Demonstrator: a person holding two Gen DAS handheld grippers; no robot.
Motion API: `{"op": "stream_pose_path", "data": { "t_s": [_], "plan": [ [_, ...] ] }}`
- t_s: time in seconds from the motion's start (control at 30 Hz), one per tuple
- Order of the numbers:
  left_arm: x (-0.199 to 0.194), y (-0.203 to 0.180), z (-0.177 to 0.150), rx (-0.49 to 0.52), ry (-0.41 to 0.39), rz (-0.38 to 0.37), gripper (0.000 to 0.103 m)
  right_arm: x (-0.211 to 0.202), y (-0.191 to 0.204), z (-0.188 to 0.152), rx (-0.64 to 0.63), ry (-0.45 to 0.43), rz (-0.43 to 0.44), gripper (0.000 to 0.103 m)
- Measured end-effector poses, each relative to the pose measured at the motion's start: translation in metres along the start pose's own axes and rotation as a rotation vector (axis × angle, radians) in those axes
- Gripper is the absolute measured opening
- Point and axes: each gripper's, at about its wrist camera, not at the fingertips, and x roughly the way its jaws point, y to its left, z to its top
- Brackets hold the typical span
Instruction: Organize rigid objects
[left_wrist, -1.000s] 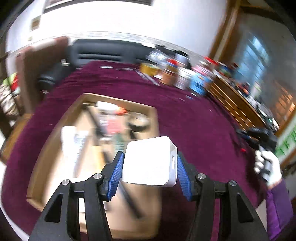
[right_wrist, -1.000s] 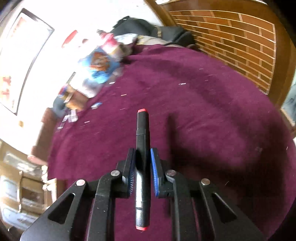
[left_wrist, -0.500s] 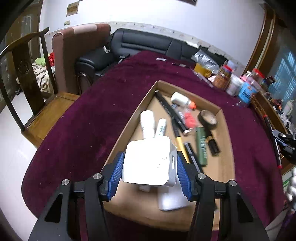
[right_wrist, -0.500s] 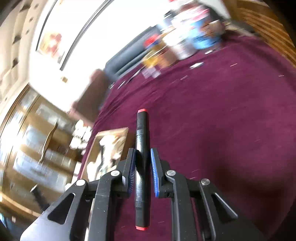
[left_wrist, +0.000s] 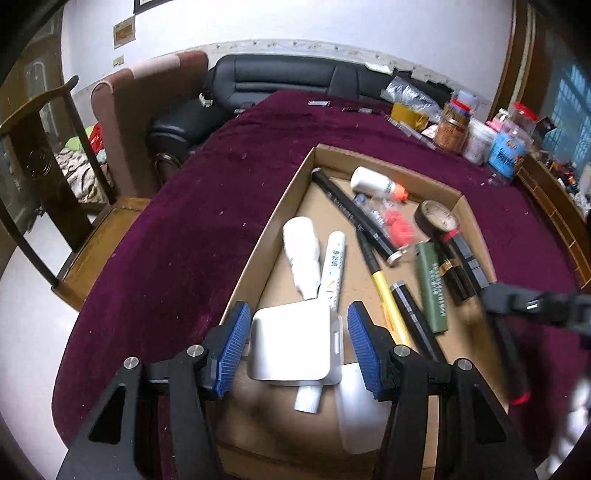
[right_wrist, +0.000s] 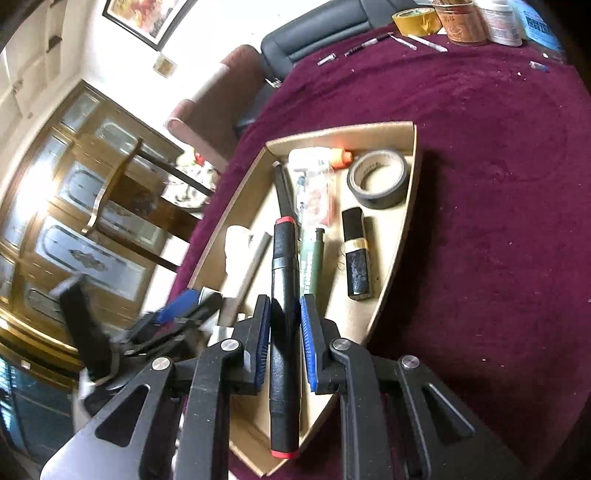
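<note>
Left wrist: left gripper (left_wrist: 295, 338) has its jaws spread wide, with a visible gap on each side of the white box (left_wrist: 291, 343). Blue pads (left_wrist: 231, 345) are off both its faces, so the box looks let go, probably resting on the items below at the near end of the cardboard tray (left_wrist: 258, 240). Box is a white square block, rounded corners, small slot on its right side. Ahead of the jaws: white tubes (left_wrist: 314, 258), yellow-handled tool (left_wrist: 388, 299), green cylinder (left_wrist: 430, 288), tape roll (left_wrist: 437, 219). Right of the jaws, blurred, the right gripper coming in over the tray edge.

Right wrist: right gripper (right_wrist: 283, 341) is clamped narrow on the black marker (right_wrist: 284, 332), which sits lengthwise between the jaws, pointing forward and over the tray's near corner. My read is it's lined up to lay parallel to the other long items. Marker: black barrel, red band at both ends. Ahead and right of the jaws: black rectangular case with gold band (right_wrist: 355, 254).
</note>
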Motion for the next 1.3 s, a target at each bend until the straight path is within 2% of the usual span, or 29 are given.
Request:
{"op": "stream_pose_path", "data": {
  "t_s": [0.1,0.2,0.43,0.5,0.53,0.57,0.6,0.63,0.67,0.7,0.8,0.87,0.93,0.97,1.0,1.07,1.17,1.3],
  "plan": [
    [-0.009,0.0,0.0,0.005,-0.03,-0.015,0.05,0.007,0.003,-0.002,-0.023,-0.015,-0.07,0.015],
    [-0.017,-0.001,0.001,-0.002,-0.064,-0.022,0.058,0.006,0.002,-0.004,-0.029,-0.031,-0.116,0.015],
    [-0.045,-0.002,0.003,-0.061,-0.18,0.015,0.067,-0.012,0.008,-0.007,-0.076,-0.112,-0.15,0.023],
    [-0.059,-0.003,0.003,-0.075,-0.242,0.061,0.068,-0.014,0.01,-0.008,-0.079,-0.109,-0.126,0.031],
    [-0.065,-0.005,0.002,-0.08,-0.272,0.084,0.073,-0.014,0.009,-0.009,-0.075,-0.104,-0.106,0.032],
    [-0.075,-0.006,0.001,-0.087,-0.317,0.113,0.083,-0.016,0.01,-0.011,-0.075,-0.103,-0.089,0.032],
    [-0.087,-0.009,-0.001,-0.098,-0.377,0.155,0.088,-0.018,0.01,-0.014,-0.083,-0.105,-0.074,0.032],
    [-0.101,-0.012,-0.004,-0.112,-0.437,0.2,0.098,-0.02,0.011,-0.016,-0.089,-0.108,-0.071,0.032],
    [-0.109,-0.015,-0.007,-0.12,-0.475,0.225,0.102,-0.021,0.012,-0.018,-0.098,-0.115,-0.072,0.032],
    [-0.125,-0.021,-0.012,-0.132,-0.541,0.267,0.102,-0.024,0.013,-0.02,-0.112,-0.127,-0.07,0.032],
    [-0.144,-0.033,-0.019,-0.145,-0.606,0.314,0.102,-0.038,0.017,-0.029,-0.165,-0.204,-0.093,0.032],
    [-0.14,-0.04,-0.016,-0.126,-0.565,0.291,0.102,-0.05,0.021,-0.038,-0.206,-0.269,-0.132,0.033],
    [-0.124,-0.045,-0.012,-0.105,-0.47,0.251,0.102,-0.059,0.024,-0.049,-0.246,-0.328,-0.193,0.049],
    [-0.119,-0.046,-0.013,-0.109,-0.443,0.249,0.102,-0.061,0.025,-0.054,-0.261,-0.348,-0.224,0.063],
    [-0.11,-0.047,-0.013,-0.115,-0.409,0.246,0.102,-0.064,0.026,-0.06,-0.279,-0.369,-0.261,0.067],
    [-0.101,-0.049,-0.016,-0.124,-0.368,0.245,0.102,-0.065,0.029,-0.071,-0.336,-0.402,-0.353,0.07],
    [-0.089,-0.055,-0.019,-0.113,-0.31,0.243,0.102,-0.062,0.028,-0.08,-0.385,-0.406,-0.438,0.075],
    [-0.084,-0.068,-0.023,-0.089,-0.271,0.279,0.102,-0.06,0.013,-0.084,-0.358,-0.385,-0.432,0.075]
  ]
}}
